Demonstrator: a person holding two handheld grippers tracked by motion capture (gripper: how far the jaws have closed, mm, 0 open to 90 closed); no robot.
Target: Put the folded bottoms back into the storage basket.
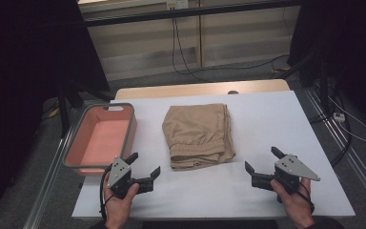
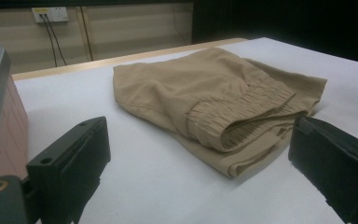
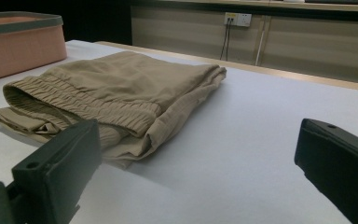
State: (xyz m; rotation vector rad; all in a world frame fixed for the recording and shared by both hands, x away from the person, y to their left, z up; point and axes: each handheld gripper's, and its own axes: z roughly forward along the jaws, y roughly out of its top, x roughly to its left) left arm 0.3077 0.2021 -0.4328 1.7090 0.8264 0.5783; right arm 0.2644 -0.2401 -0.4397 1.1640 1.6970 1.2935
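Note:
Folded tan trousers (image 1: 198, 134) lie in the middle of the white table (image 1: 267, 119), elastic waistband toward the near edge. My left gripper (image 1: 144, 165) stands open near the front left, just short of the garment's near left corner, with nothing between its jaws. My right gripper (image 1: 262, 160) is open too, at the front right, a short way from the garment's near right corner. The left gripper view looks at the trousers (image 2: 214, 98) from the waistband side, and the right gripper view has the trousers (image 3: 107, 95) to its left.
A pink basket with a grey rim (image 1: 76, 138) stands at the table's left edge, beside my left gripper; its wall (image 2: 0, 116) and rim (image 3: 23, 18) appear in both gripper views. Cables and wall sockets (image 3: 237, 19) lie beyond the table's far edge.

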